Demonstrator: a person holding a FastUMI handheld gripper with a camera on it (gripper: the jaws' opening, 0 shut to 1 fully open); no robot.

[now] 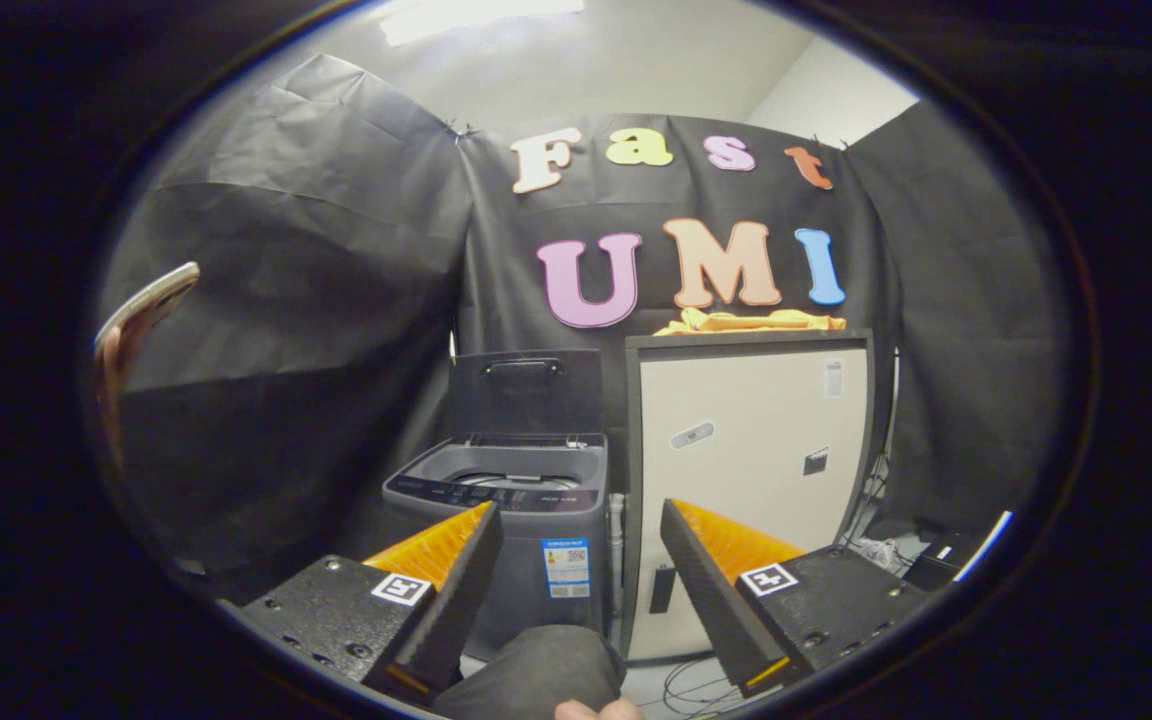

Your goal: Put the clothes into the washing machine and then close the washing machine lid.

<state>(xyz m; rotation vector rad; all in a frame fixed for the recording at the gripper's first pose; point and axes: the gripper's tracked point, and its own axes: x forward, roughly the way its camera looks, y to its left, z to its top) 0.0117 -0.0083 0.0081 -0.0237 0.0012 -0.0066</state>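
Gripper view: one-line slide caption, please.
Open hand-held gripper faces grey top-loading washing machine, lid up; orange cloth on cream cabinet.

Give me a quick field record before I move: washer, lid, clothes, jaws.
washer: grey top-loading washing machine, on the floor beyond the gripper, left of the cabinet
lid: dark lid with handle, raised upright, tub open
clothes: orange cloth lying on top of the tall cream cabinet
gripper: gripper with jaws open, holding nothing, far short of the cloth
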